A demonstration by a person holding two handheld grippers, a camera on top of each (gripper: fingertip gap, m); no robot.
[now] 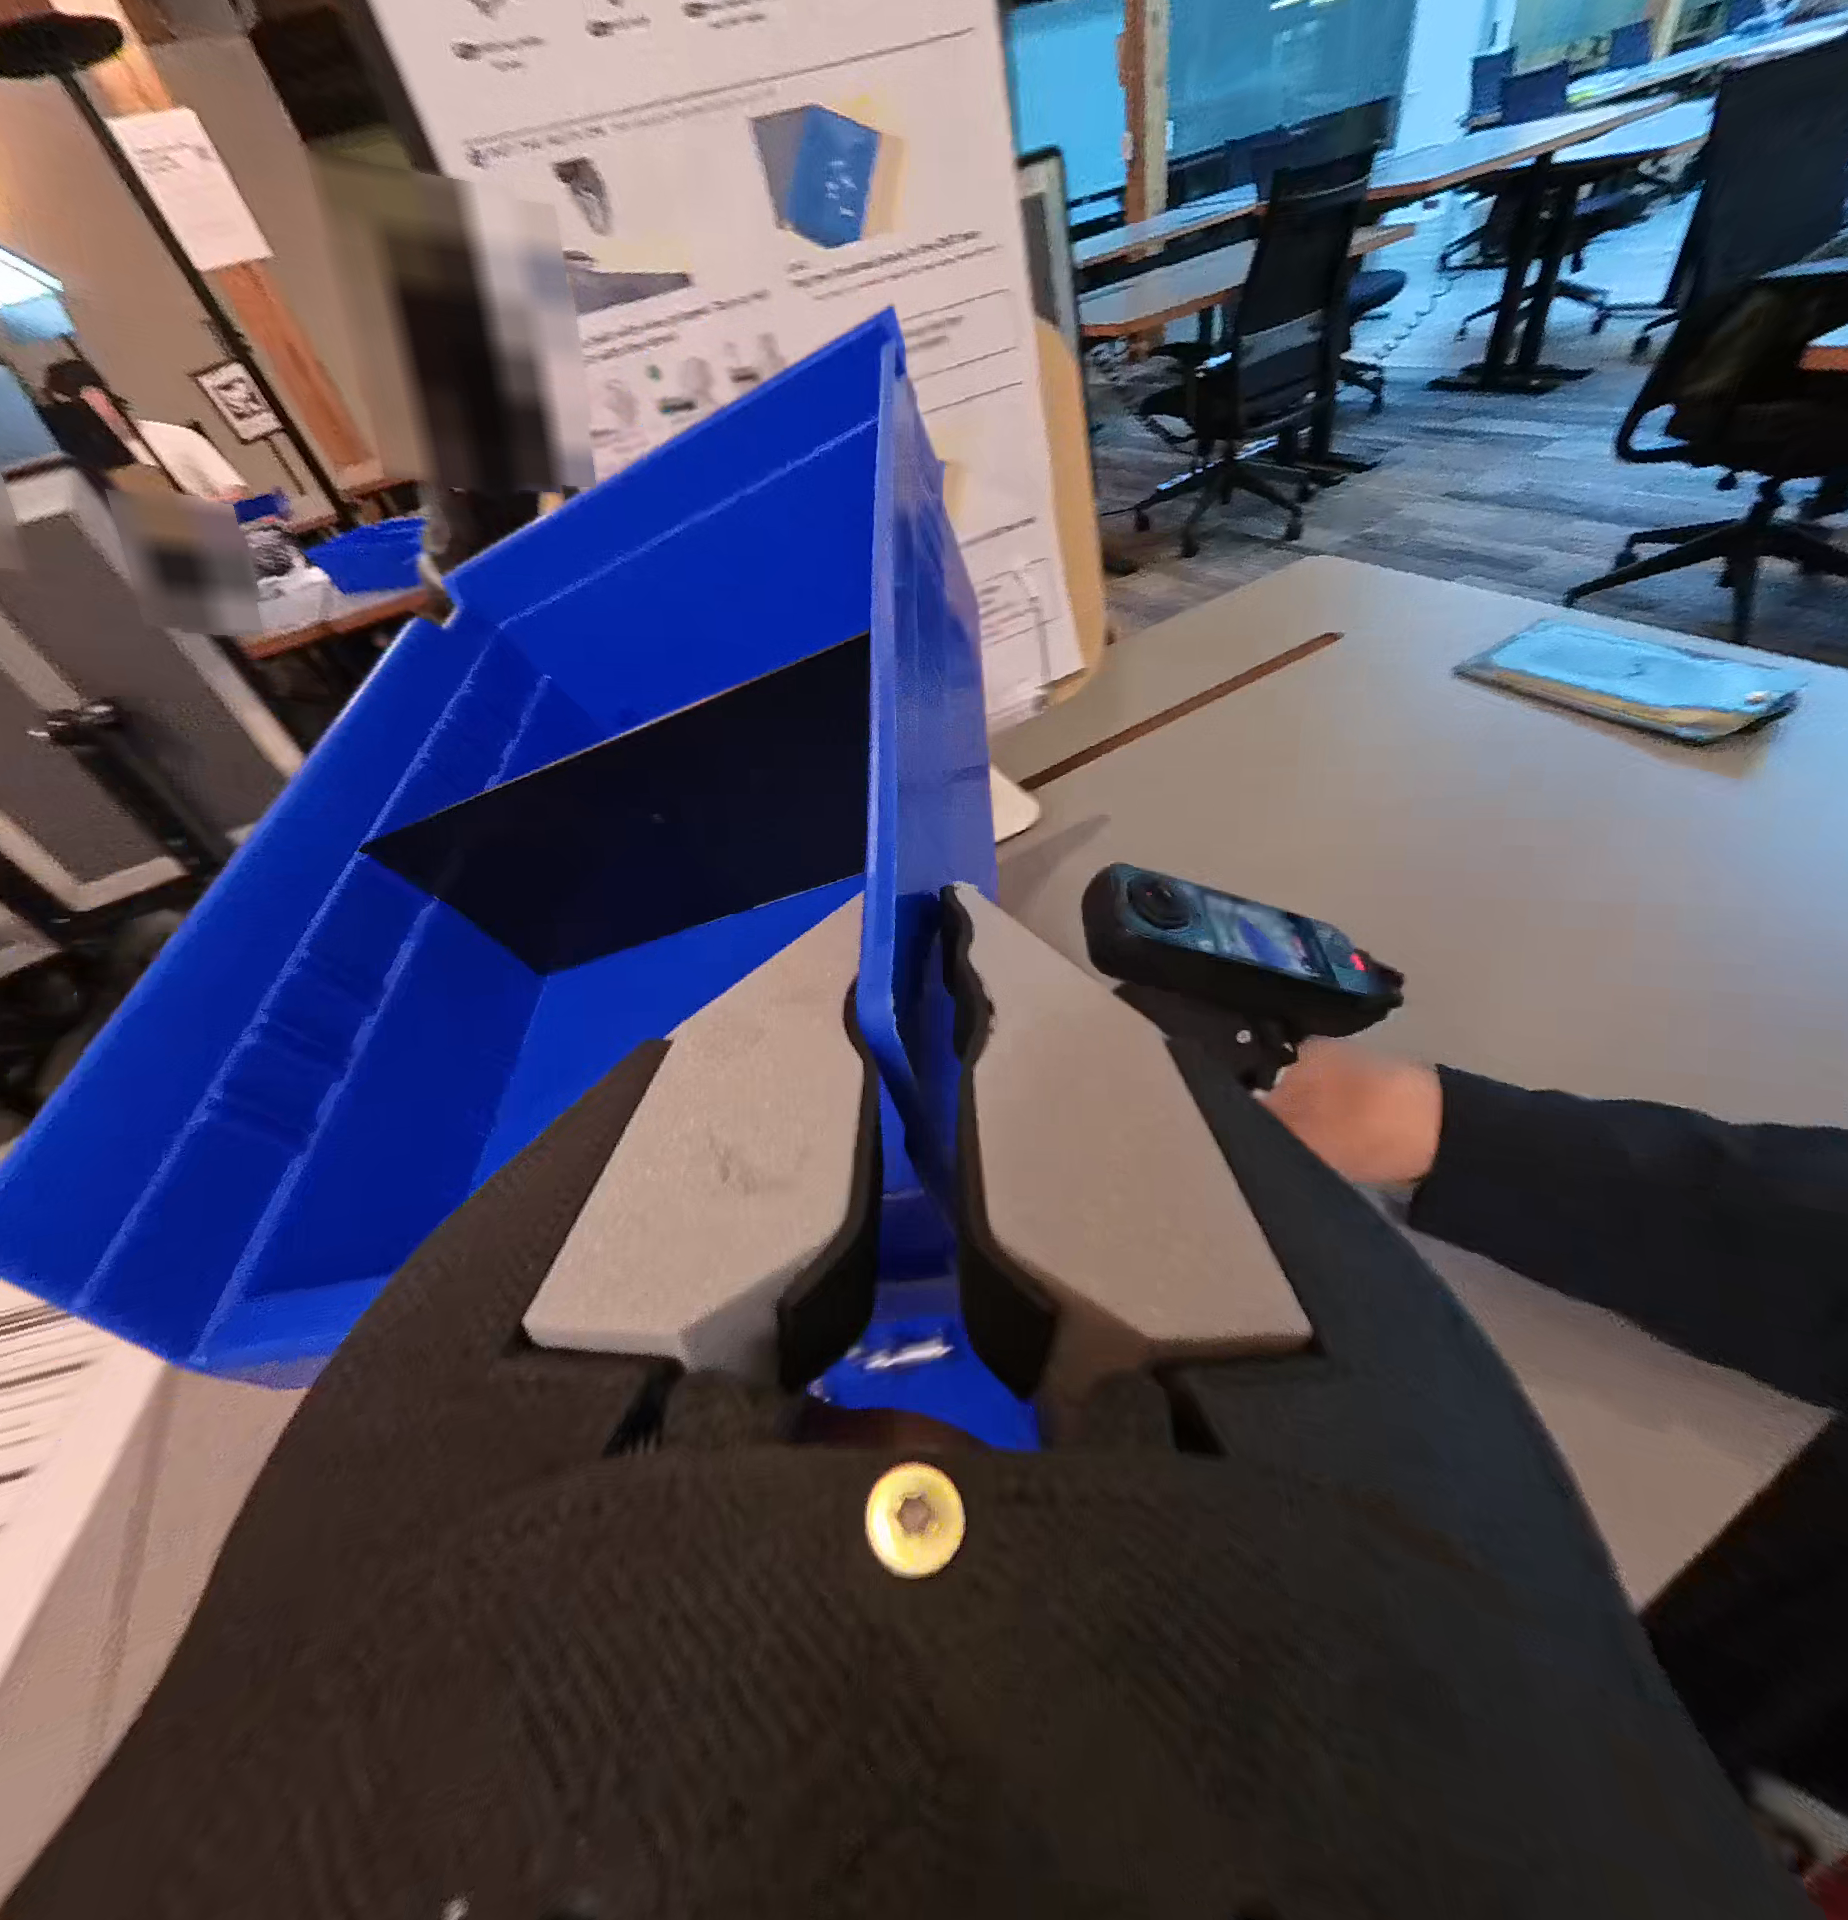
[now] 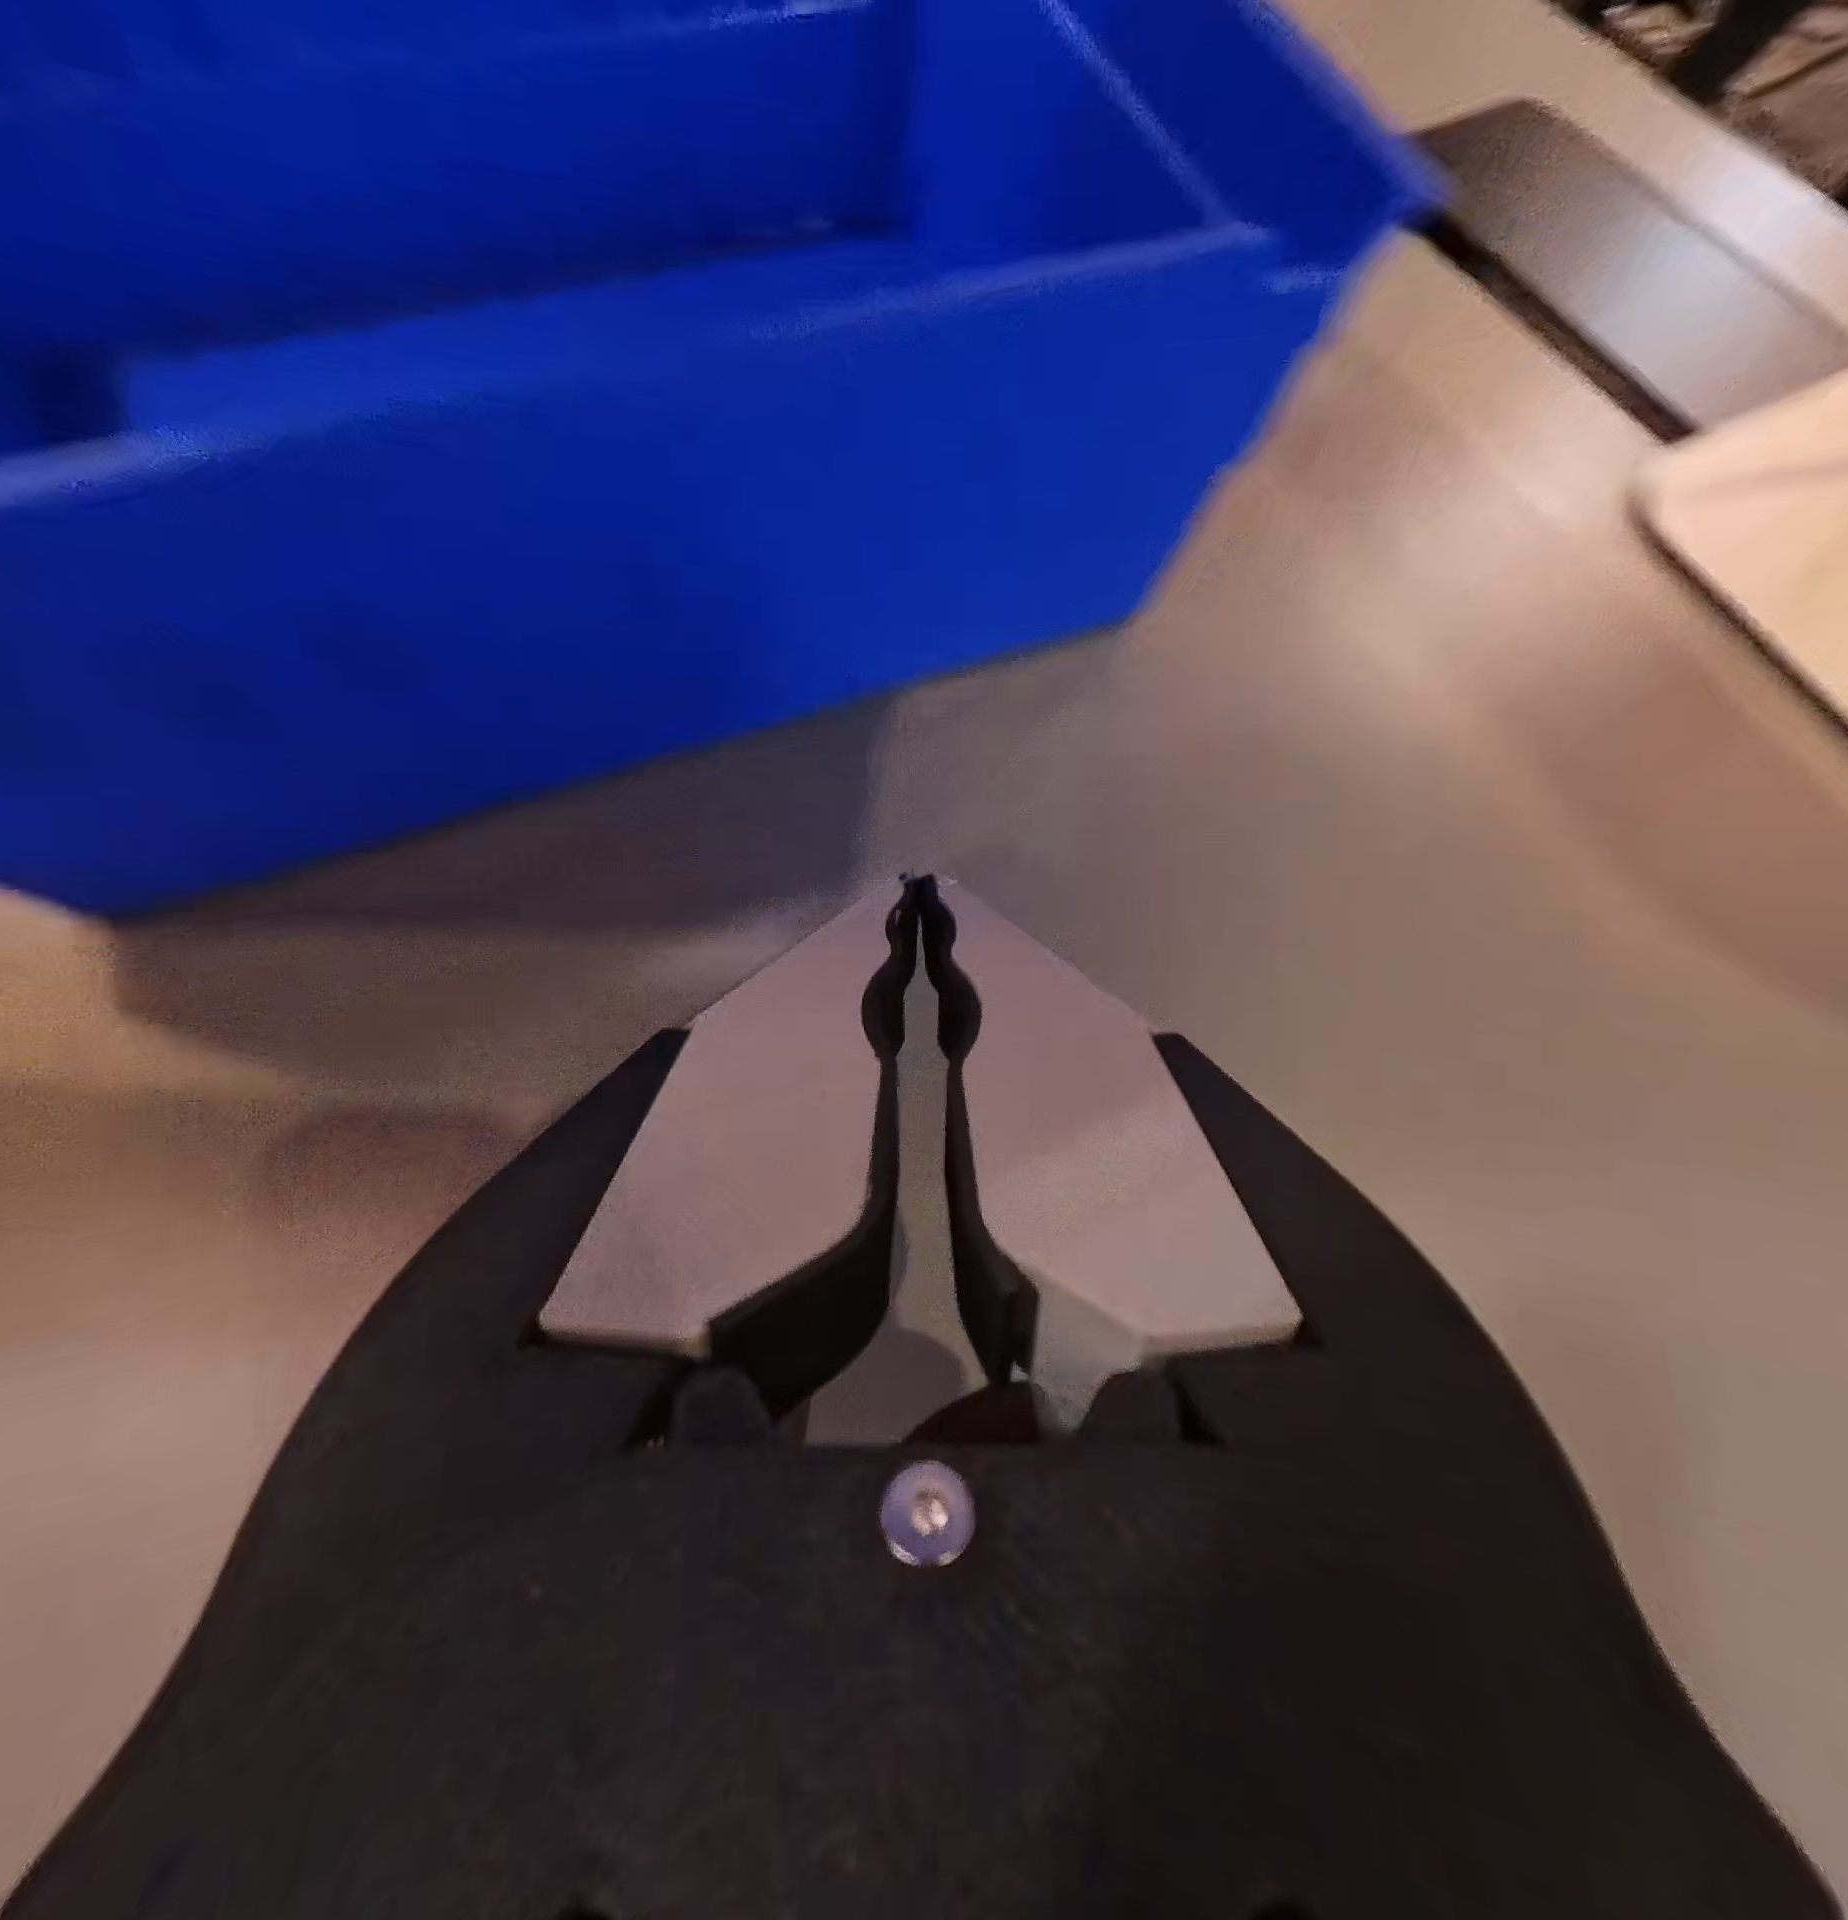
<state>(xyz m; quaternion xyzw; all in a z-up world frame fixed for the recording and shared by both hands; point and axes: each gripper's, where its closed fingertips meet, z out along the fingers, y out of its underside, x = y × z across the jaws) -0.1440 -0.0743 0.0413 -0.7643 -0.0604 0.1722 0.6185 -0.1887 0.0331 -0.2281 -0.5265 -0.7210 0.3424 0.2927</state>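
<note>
My left gripper (image 1: 912, 935) is shut on the right side wall of a blue plastic bin (image 1: 608, 665) and holds it tilted up off the grey table (image 1: 1419, 831). A black divider panel (image 1: 650, 821) stands across the inside of the bin. My right gripper (image 2: 922, 894) is shut and empty, low over the table, just in front of the blue bin's outer wall (image 2: 546, 582). In the left wrist view the right gripper's handle with its camera (image 1: 1242, 945) shows to the right of the bin, held by a hand in a dark sleeve (image 1: 1356, 1122).
A flat silver pouch (image 1: 1626, 681) lies on the table at the far right. A white poster board (image 1: 774, 260) stands behind the bin. Office chairs (image 1: 1294, 343) and desks fill the room beyond. A white box (image 1: 26, 1455) sits at the left edge. A pale tray corner (image 2: 1793, 561) lies right. My hands' fingertips stand some 30 centimeters from each other.
</note>
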